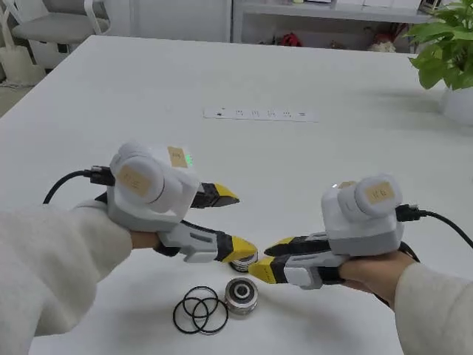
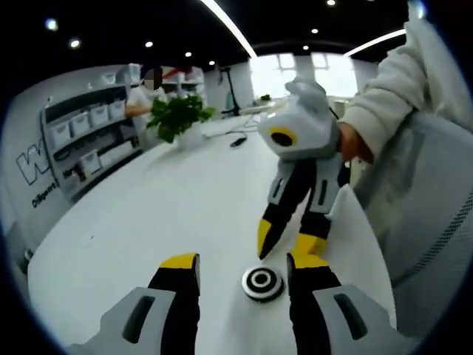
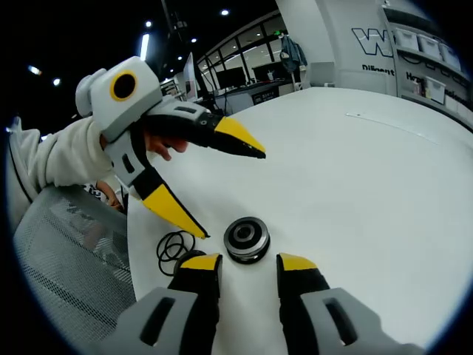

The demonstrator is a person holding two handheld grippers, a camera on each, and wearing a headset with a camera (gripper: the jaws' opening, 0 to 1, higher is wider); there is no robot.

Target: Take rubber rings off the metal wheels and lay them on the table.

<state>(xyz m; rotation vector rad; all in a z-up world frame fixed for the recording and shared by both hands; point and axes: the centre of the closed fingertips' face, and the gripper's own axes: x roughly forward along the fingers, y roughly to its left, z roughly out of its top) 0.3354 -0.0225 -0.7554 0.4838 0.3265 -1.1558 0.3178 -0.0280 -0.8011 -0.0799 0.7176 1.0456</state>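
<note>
**Fingers.** The fingers (image 1: pixel 238 248) of the left gripper (image 1: pixel 236 222) are spread wide and hold nothing. The lower tip sits at the wheel (image 1: pixel 242 261), but contact cannot be confirmed. The fingers (image 3: pixel 200 268) of the right gripper (image 3: pixel 247 262) are moderately parted and also empty, with their tips just short of the same wheel from the opposite side.

**Work item.** The wheel lies flat on the worktop (image 1: pixel 148 111) between the two sets of tips, and neither gripper has hold of it. Whether it carries a ring cannot be told.

**Surroundings.** A second wheel (image 1: pixel 241 293) lies flat just nearer the person. Beside it is an overlapping cluster of loose rubber rings (image 1: pixel 199 309), and both are close to the worktop's near edge. A power strip (image 1: pixel 260 114) and a plant (image 1: pixel 447 48) are well apart from the work.

**Risks, as judged.**
- With nothing holding the wheel, a prying tip would likely push it along the smooth surface instead of lifting a ring.
- A skidding wheel could strike the second wheel or scatter the rings over the near edge (the margin there looks slim).
- The two sets of tips converge on one small part, so they may clash or pinch each other.
- A stretched ring slipping off a tip could spring away.
</note>
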